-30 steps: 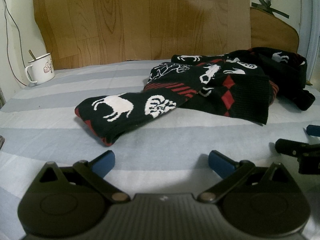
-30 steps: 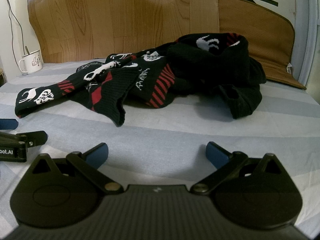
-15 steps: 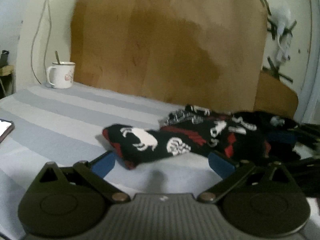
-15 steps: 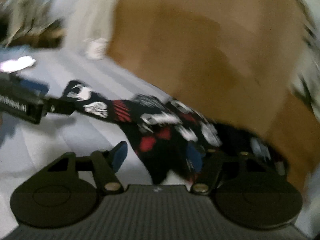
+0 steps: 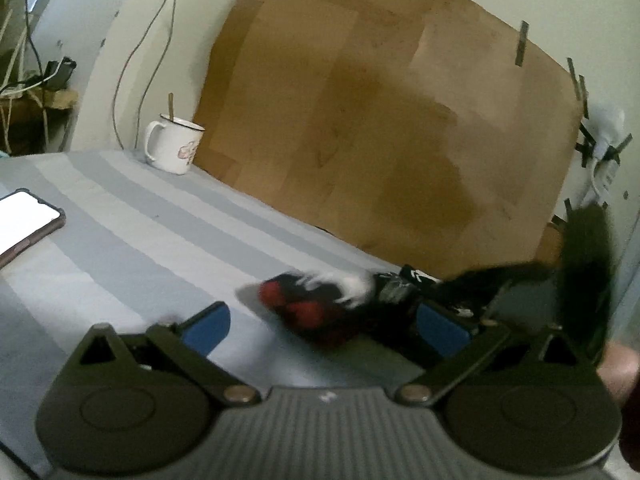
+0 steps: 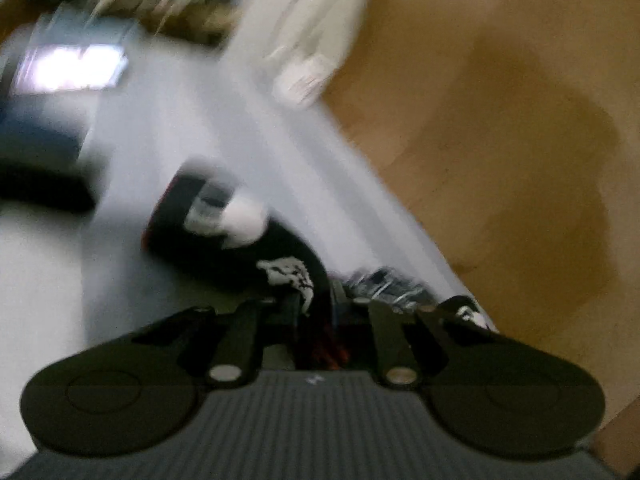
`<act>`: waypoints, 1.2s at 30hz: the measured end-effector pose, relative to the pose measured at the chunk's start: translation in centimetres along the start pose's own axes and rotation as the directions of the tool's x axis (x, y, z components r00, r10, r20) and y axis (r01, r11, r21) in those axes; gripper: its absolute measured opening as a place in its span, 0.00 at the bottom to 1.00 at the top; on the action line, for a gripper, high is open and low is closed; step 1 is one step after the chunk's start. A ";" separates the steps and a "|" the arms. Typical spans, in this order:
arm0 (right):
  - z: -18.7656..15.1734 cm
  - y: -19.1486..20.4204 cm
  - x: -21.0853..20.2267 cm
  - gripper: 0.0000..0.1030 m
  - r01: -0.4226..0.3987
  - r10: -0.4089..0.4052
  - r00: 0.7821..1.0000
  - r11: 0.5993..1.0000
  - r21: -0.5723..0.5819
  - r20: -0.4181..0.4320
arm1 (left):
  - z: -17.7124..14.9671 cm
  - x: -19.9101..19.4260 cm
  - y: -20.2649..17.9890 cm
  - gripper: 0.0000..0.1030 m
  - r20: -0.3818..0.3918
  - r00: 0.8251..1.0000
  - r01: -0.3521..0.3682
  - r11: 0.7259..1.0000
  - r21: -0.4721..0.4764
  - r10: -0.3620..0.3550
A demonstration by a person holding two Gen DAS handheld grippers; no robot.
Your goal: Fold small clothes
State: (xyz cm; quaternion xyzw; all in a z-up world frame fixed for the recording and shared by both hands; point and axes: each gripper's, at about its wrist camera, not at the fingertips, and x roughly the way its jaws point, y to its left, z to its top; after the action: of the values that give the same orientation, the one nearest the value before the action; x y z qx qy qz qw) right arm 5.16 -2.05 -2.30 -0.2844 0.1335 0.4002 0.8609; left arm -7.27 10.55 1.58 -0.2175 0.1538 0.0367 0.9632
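Note:
A black knitted garment point(image 5: 320, 312) with red and white patterns lies on the blue-grey striped bed cover point(image 5: 140, 232). My left gripper point(image 5: 322, 326) is open, its blue pads either side of the garment's near end, above the cover. In the blurred right wrist view my right gripper point(image 6: 316, 312) is shut on the garment point(image 6: 240, 236), which trails away to the upper left. Part of the dark cloth point(image 5: 584, 264) hangs lifted at the right of the left wrist view.
A white mug point(image 5: 174, 148) with a spoon stands at the back by a taped wooden board point(image 5: 380, 120). A phone point(image 5: 24, 224) with a lit screen lies at the left on the cover. Cables hang on the wall at far left.
Both grippers have swung left and tilted. The right gripper has closed on the garment and lifted part of it. The left gripper stays open, now nearer the garment's end.

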 end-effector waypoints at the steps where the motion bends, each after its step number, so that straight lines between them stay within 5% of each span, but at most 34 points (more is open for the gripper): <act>1: 0.6 -1.8 -1.2 0.15 0.043 -0.045 0.998 0.997 0.070 0.038 | 0.1 0.1 0.0 1.00 -0.004 1.000 -0.001 1.000 -0.001 0.001; 4: 1.9 -8.6 -6.7 0.15 0.163 -0.215 0.968 0.931 0.327 0.128 | 0.3 0.8 -0.6 1.00 -0.051 0.999 0.007 0.999 0.037 -0.005; 9: -0.1 -17.6 -16.6 0.15 0.319 -0.486 0.863 0.735 0.598 0.138 | 1.6 3.4 -3.1 1.00 -0.163 0.984 0.099 0.987 0.124 -0.078; 12: -2.9 -19.9 -20.6 0.15 0.400 -0.573 0.816 0.654 0.642 0.076 | 2.8 6.6 -4.9 1.00 -0.317 0.935 0.195 0.976 0.093 -0.157; 15: -6.0 -20.5 -23.6 0.15 0.453 -0.626 0.779 0.594 0.665 0.027 | 3.1 9.8 -6.1 0.99 -0.402 0.903 0.194 0.978 0.076 -0.148; 17: -8.0 -20.6 -25.1 0.14 0.488 -0.670 0.742 0.543 0.683 0.002 | 2.8 11.8 -6.4 0.92 -0.441 0.886 0.184 0.982 0.046 -0.145; 20: -10.9 -20.5 -27.7 0.13 0.500 -0.719 0.695 0.460 0.734 -0.023 | 2.1 14.7 -7.1 0.44 -0.501 0.853 0.170 0.985 0.004 -0.146; 22: -12.0 -20.2 -29.5 0.12 0.523 -0.760 0.649 0.416 0.744 -0.031 | 1.6 15.5 -7.8 0.06 -0.460 0.883 0.135 0.989 0.067 -0.090; 25: -12.8 -19.5 -32.2 0.10 0.542 -0.807 0.589 0.358 0.761 -0.040 | 1.1 15.8 -8.0 0.05 -0.444 0.893 0.122 0.989 0.082 -0.074; 27: -13.1 -19.9 -33.0 0.10 0.563 -0.820 0.570 0.343 0.752 -0.052 | 1.8 14.4 -7.5 0.05 -0.401 0.911 0.139 0.987 0.079 -0.096; 32: -11.7 -20.1 -34.8 0.10 0.572 -0.845 0.535 0.339 0.747 -0.026 | 7.3 8.2 -4.3 0.05 -0.182 0.975 0.140 0.989 0.053 -0.129; 36: -7.9 -20.5 -37.3 0.10 0.553 -0.870 0.488 0.369 0.748 0.068 | 11.6 3.9 -1.7 0.05 -0.099 0.981 0.168 0.985 0.024 -0.165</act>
State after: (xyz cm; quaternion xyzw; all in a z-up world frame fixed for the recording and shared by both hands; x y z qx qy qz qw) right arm -3.20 -40.26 16.32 0.0999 -0.0877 -0.0470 0.9900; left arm -0.08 14.05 11.02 -0.2157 0.1820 -0.0572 0.9577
